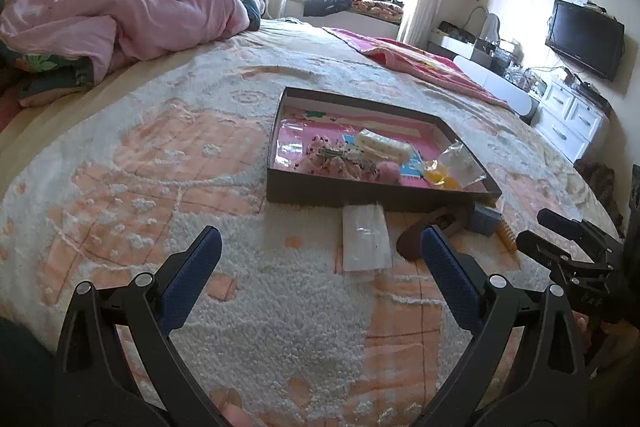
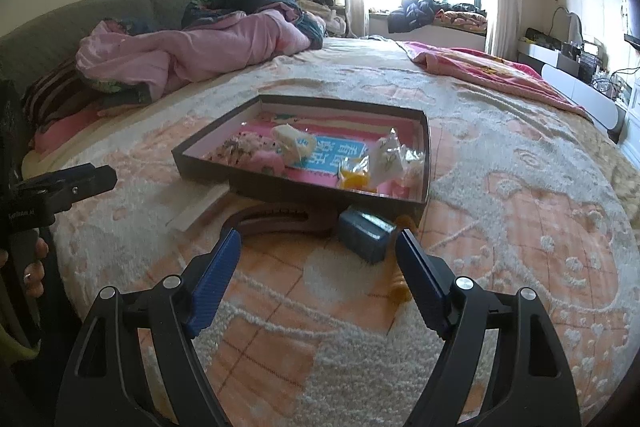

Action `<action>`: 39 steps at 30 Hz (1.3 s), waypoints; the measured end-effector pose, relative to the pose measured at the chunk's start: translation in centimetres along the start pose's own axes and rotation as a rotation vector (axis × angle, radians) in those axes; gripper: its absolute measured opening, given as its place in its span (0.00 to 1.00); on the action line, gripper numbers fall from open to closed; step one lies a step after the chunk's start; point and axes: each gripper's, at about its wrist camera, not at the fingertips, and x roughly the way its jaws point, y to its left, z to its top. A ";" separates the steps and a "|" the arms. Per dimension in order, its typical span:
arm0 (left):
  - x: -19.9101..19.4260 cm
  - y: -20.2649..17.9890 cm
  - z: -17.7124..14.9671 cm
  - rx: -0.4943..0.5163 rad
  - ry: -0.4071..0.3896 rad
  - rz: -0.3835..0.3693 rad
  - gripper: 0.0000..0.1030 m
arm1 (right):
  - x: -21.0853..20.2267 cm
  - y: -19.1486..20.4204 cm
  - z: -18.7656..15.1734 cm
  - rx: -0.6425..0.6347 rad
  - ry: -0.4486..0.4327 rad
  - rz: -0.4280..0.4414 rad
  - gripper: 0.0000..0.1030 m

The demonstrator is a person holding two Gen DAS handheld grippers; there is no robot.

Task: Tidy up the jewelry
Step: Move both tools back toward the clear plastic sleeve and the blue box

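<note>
A shallow dark tray (image 1: 340,193) (image 2: 280,187) lies on the bed. It holds a floral hair tie (image 1: 332,157), a pink fluffy piece (image 2: 266,161), a white packet (image 1: 384,145) and a clear bag with orange pieces (image 2: 356,181). On the bedspread in front of it lie a flat white packet (image 1: 366,239), a brown hair clip (image 2: 276,221), a small blue box (image 2: 366,233) and an orange claw clip (image 1: 506,233). My left gripper (image 1: 320,247) is open over the bedspread short of the white packet. My right gripper (image 2: 318,241) is open just short of the blue box and brown clip.
Bunched pink and floral bedding (image 1: 132,15) lies at the head of the bed, and a pink blanket (image 2: 492,71) at the far right. One finger (image 2: 92,179) of the left gripper shows at the right view's left edge. A dresser (image 1: 572,115) and TV (image 1: 586,37) stand beyond the bed.
</note>
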 end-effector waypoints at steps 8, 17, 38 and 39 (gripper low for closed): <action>1.1 -0.8 -0.8 0.032 0.027 -0.017 0.89 | 0.2 0.1 -0.7 -0.017 0.021 -0.005 0.75; 2.8 -1.1 -1.8 0.045 0.074 -0.022 0.89 | 1.3 -1.4 -0.8 0.013 0.037 -0.029 0.75; 6.3 -3.6 -2.8 0.099 0.131 -0.062 0.89 | 3.5 -3.3 -0.9 0.025 0.066 -0.066 0.73; 6.5 -3.5 -2.8 0.095 0.132 -0.058 0.89 | 3.6 -3.4 -0.8 0.027 0.068 -0.065 0.71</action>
